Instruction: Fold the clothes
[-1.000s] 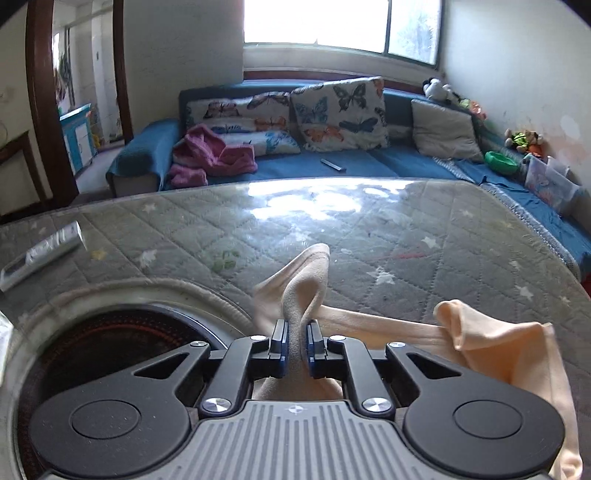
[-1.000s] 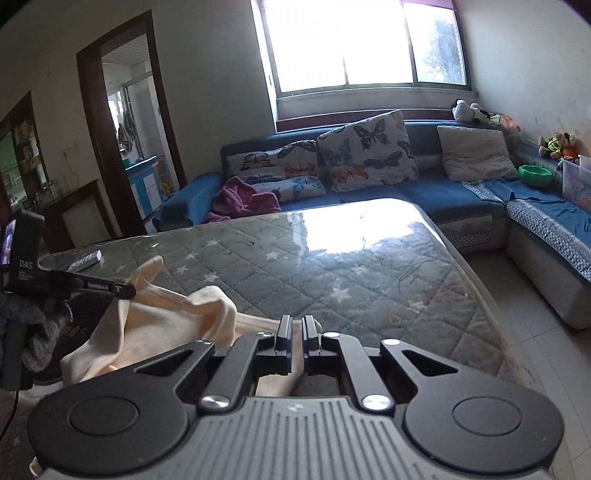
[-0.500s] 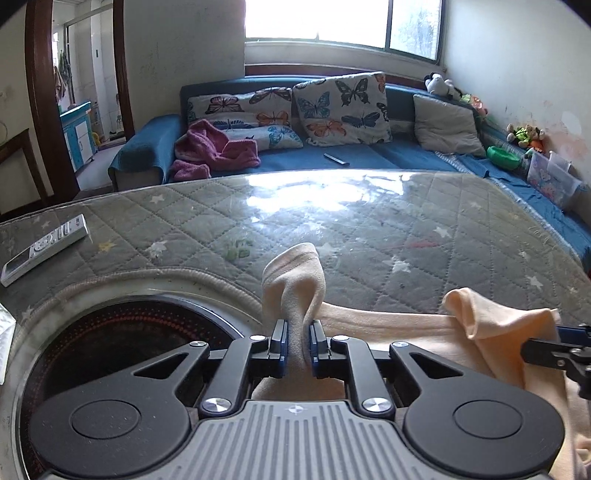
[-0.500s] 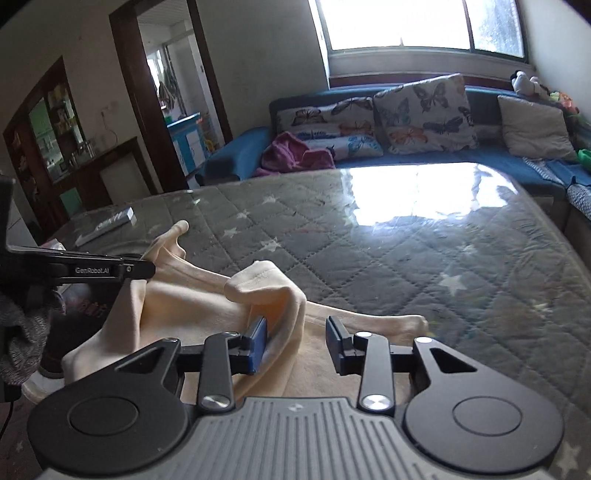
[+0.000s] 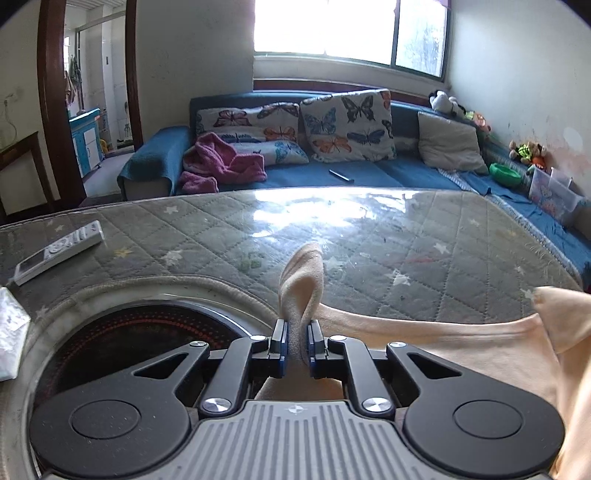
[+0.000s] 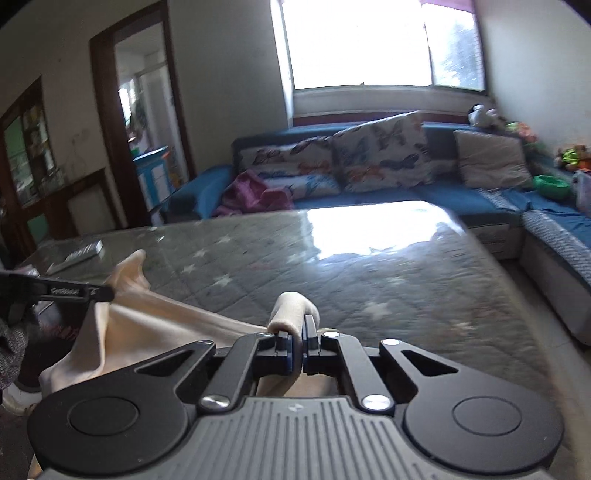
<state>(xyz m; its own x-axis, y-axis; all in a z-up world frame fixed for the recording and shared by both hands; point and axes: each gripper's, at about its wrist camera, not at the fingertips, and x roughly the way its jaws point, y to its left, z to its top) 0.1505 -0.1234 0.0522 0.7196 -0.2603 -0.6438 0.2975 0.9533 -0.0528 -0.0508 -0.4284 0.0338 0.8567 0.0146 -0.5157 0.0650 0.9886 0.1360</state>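
1. The left gripper (image 5: 295, 341) is clamped on a bunched fold of the peach garment (image 5: 461, 341).
2. The right gripper (image 6: 297, 349) pinches another fold.
3. The garment hangs stretched between them above the quilted table (image 5: 369, 236).

A family living room in a home: a blue corner sofa (image 5: 369, 173) with butterfly-print cushions (image 5: 347, 125) runs under a bright window (image 5: 347, 33) at the far wall, soft toys (image 5: 524, 151) along its right end. A remote control (image 5: 59, 251) lies on the quilted, glass-topped table (image 5: 369, 236) in the near ground; a wood-framed doorway (image 5: 48, 103) opens far left.
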